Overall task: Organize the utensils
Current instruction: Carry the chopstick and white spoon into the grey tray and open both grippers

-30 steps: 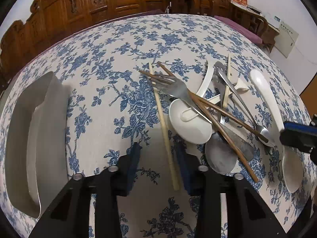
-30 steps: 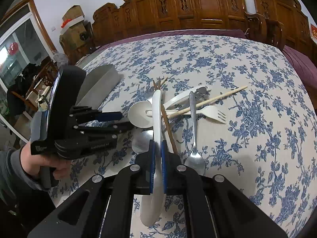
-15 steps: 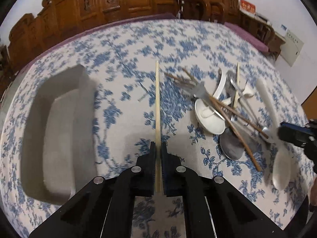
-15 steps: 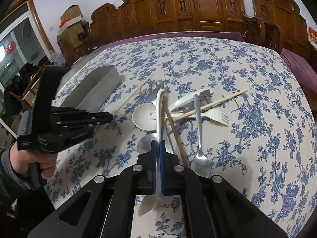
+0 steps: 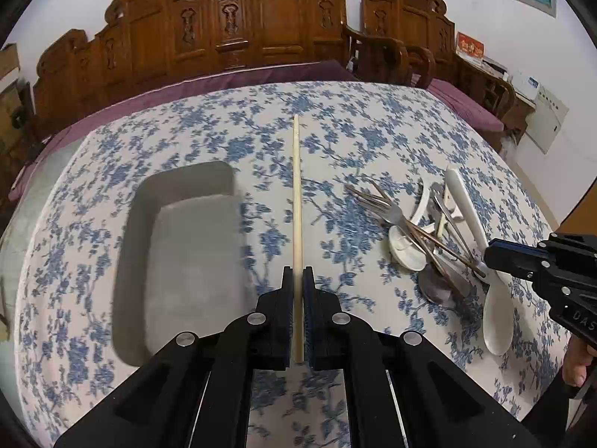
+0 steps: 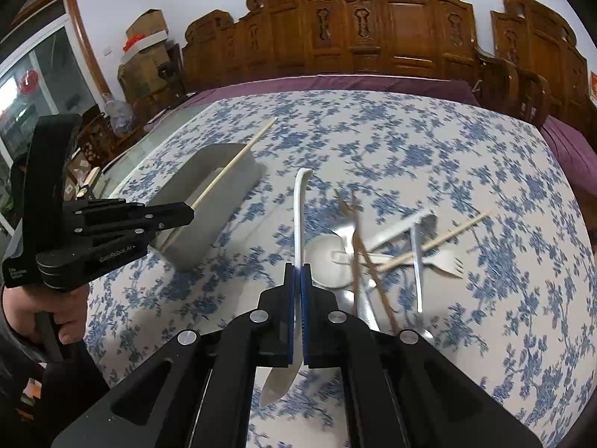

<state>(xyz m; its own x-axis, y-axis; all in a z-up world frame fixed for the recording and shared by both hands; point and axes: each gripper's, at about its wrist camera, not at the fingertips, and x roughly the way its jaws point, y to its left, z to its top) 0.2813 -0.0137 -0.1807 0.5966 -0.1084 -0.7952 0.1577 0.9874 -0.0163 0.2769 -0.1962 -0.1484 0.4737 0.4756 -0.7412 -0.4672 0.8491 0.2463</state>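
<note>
My left gripper point(image 5: 297, 272) is shut on a pale wooden chopstick point(image 5: 296, 186), held in the air just right of the grey tray point(image 5: 179, 261). In the right wrist view the same chopstick point(image 6: 231, 164) hangs over the tray's point(image 6: 209, 231) near side. My right gripper point(image 6: 297, 267) is shut on a long white spoon point(image 6: 298, 205), lifted beside the pile, with its bowl below the jaws. The pile point(image 5: 418, 239) holds a metal fork point(image 5: 388, 212), brown chopsticks point(image 6: 358, 254), a white plastic fork point(image 6: 444, 261), another pale chopstick point(image 6: 440, 239) and spoons.
The table has a blue floral cloth point(image 5: 335, 130). Carved wooden chairs point(image 5: 261, 26) stand along its far edge. A person's hand point(image 6: 41, 310) grips the left tool at the left. Boxes and a glass door point(image 6: 44, 86) lie beyond the table's left side.
My left gripper has shut on the pale chopstick, lifted it from the pile and carried it left towards the tray. The right gripper has risen with the white spoon.
</note>
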